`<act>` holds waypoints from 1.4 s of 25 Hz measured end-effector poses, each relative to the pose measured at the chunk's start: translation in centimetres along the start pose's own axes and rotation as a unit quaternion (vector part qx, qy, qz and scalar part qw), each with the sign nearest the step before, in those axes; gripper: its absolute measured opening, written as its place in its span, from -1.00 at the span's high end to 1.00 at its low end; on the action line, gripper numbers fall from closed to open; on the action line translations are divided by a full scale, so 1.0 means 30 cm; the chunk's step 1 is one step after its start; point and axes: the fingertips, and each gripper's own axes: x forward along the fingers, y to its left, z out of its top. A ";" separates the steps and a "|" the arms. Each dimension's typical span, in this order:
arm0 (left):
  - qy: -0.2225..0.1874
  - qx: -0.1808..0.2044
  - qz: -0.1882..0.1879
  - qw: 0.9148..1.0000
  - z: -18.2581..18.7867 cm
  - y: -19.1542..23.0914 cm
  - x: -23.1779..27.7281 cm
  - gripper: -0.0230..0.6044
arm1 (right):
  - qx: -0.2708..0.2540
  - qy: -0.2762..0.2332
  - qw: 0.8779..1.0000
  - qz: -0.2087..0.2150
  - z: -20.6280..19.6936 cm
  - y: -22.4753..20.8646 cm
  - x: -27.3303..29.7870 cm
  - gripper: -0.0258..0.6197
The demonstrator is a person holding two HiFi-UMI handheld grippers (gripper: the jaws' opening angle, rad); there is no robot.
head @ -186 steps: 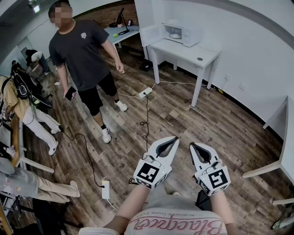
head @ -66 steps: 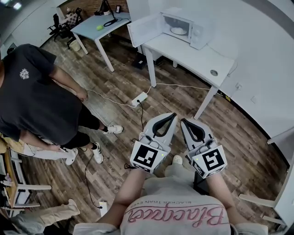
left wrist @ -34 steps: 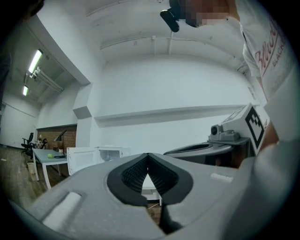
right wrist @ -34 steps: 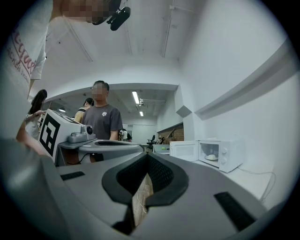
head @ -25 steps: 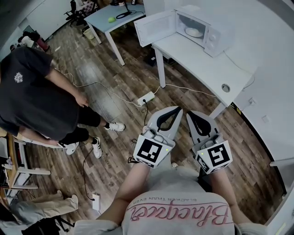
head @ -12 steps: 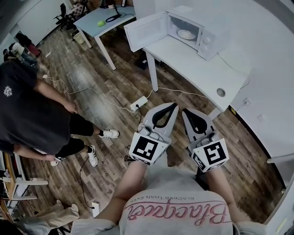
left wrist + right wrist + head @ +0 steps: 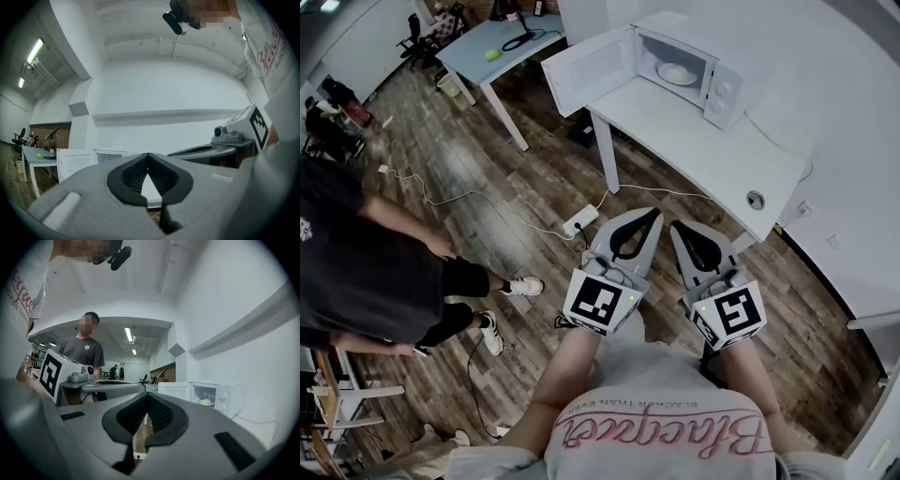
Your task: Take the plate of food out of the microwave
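A white microwave (image 7: 686, 67) stands at the far end of a white table (image 7: 694, 141), its door (image 7: 589, 69) swung open to the left. Inside sits a white plate of food (image 7: 678, 73). The right gripper view also catches the microwave (image 7: 214, 397) and the plate (image 7: 205, 402) far off. My left gripper (image 7: 653, 214) and right gripper (image 7: 674, 227) are held side by side over the wooden floor, short of the table's near corner. Both are shut with nothing between the jaws. In the left gripper view the open door (image 7: 75, 162) shows beyond the left gripper (image 7: 148, 155).
A person in a dark shirt (image 7: 366, 272) stands on the left. A power strip (image 7: 581, 221) and its cables lie on the floor before the table. A grey-blue table (image 7: 487, 61) with a green ball is at the back left. Another table's edge (image 7: 872, 323) is at the right.
I have come closer to the microwave table, which now fills more of the head view. The person in the dark shirt has slid towards the left edge. Both grippers stay shut.
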 end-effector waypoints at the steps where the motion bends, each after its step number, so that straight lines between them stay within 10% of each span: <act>1: 0.002 -0.002 0.000 1.000 -0.011 0.017 0.010 0.91 | 0.000 0.003 1.000 0.000 -0.006 -0.007 0.019 0.90; 35: 0.003 -0.017 -0.090 0.996 -0.105 0.550 0.452 0.91 | 0.020 0.027 0.996 -0.084 -0.052 -0.360 0.612 0.90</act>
